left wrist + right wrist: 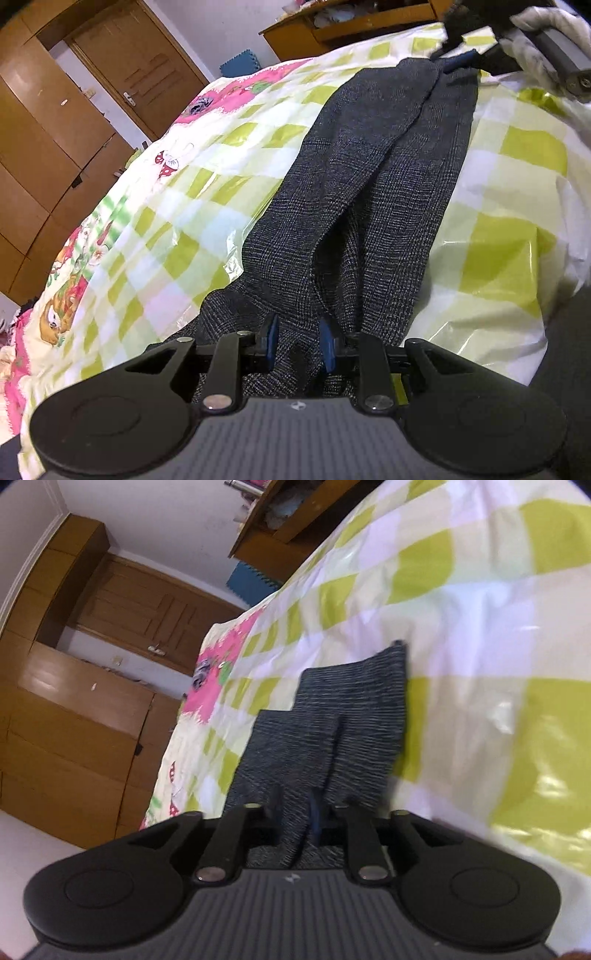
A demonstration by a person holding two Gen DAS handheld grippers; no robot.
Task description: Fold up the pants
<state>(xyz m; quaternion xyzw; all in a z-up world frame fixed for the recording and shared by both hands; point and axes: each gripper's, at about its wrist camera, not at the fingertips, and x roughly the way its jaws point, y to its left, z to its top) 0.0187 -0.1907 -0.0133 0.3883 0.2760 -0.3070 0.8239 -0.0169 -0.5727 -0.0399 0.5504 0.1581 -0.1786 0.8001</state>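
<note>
Blurred throughout in the right wrist view, edges of cloth smeared, weave readable only as streaks. Cut off at the bottom of both frames: the gripper bodies. Hidden under the left gripper (298, 345): the near end of the pants (373, 177), bunched between the blue pads (272, 330) and running beneath the housing. Clenched on that dark grey checked fabric, a fold of it rising between the jaws at lower centre. From there, two legs stretched lengthwise toward the upper right of the frame across the checked bedsheet (207, 184), green and white with pink cartoon patches at left. Far end of the legs pinched at upper right by the right gripper (456, 62), held in a white-gloved hand (546, 40), partly cut by the frame edge.

In the right wrist view, right gripper (297, 814) likewise clamped on cloth, pants (332, 731) spilling forward from the jaws in stepped layers toward mid-frame, lying on the bedsheet (480, 627). Wooden wardrobe (74, 709) at left; door (144, 70) at upper left in the left wrist view.
</note>
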